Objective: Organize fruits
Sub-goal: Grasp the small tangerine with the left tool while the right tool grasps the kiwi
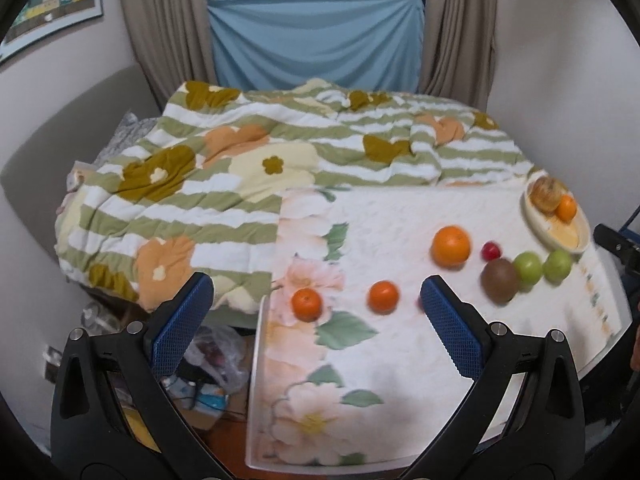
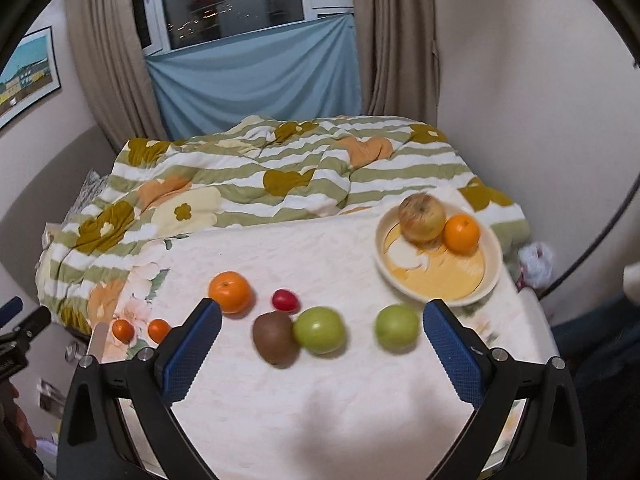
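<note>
Task judged early-stage: most fruit lies loose on the table point(image 2: 320, 400), which carries a white floral cloth, and only two pieces sit in the one container in view. That container is a cream plate point(image 2: 490, 280) with a yellow centre, at the far right of the table near the quilt point(image 2: 240, 184). In it: a yellowish-red apple point(image 2: 422, 218) and a small orange point(image 2: 462, 234), touching each other at the plate's far side; the rest of the plate is bare. Left outside, as counted from the right wrist view: a large orange point(image 2: 229, 292), a small red fruit point(image 2: 285, 300) just beside it, a brown kiwi point(image 2: 274, 336) touching a green apple point(image 2: 319, 330), a second green apple point(image 2: 396, 326) near the plate's rim, and two small tangerines point(image 2: 123, 330) point(image 2: 159, 330) at the left edge of the table. That is seven pieces loose, two placed. Left gripper point(image 1: 316, 310) is spread wide and empty, hovering above the left part of the table with the tangerines showing between its fingers. Right gripper point(image 2: 322, 334) is likewise spread wide, holding nothing, with the kiwi and both green apples framed between its fingers. Height above the fruit cannot be told. Judgement: the green apple nearest the plate looks the likeliest next pick for the right gripper.
</note>
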The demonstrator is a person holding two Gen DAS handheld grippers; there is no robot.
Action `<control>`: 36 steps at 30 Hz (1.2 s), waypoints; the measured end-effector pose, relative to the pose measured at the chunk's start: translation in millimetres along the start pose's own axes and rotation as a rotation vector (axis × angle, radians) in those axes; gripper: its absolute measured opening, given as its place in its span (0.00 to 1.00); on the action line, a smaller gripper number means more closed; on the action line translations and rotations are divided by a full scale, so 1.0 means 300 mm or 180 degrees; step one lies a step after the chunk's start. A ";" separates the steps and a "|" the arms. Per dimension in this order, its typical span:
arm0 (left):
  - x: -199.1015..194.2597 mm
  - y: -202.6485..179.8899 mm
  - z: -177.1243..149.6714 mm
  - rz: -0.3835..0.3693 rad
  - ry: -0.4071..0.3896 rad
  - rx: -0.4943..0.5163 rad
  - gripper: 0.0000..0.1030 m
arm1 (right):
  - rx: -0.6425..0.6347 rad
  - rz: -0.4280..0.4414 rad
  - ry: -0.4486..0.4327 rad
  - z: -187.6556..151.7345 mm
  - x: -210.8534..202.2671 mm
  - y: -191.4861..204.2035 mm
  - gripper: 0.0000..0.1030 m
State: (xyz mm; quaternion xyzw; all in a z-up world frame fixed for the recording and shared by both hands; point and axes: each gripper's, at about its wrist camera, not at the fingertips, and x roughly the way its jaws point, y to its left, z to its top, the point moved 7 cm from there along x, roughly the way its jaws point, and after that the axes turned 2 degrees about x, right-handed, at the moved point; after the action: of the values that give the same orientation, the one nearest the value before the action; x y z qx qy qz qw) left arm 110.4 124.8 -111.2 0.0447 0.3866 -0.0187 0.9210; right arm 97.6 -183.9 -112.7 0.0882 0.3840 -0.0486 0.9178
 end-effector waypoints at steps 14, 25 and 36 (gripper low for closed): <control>0.286 -0.004 -0.099 -0.0123 0.0421 0.0240 0.96 | 0.0262 -0.0013 0.0600 -0.198 0.219 0.100 0.98; 0.484 -0.015 -0.198 -0.0080 0.0907 0.0340 0.69 | -0.0067 -0.0061 0.0891 -0.269 0.364 0.140 0.98; 0.560 0.000 -0.211 -0.0074 0.1106 0.0292 0.54 | -0.0082 -0.0052 0.1097 -0.274 0.455 0.134 0.97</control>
State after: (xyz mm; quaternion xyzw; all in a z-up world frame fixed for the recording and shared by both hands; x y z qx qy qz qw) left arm 183.1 130.9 -275.1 0.0847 0.5392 -0.0390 0.8370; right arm 142.4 -131.2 -261.7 0.0803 0.5369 -0.0352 0.8391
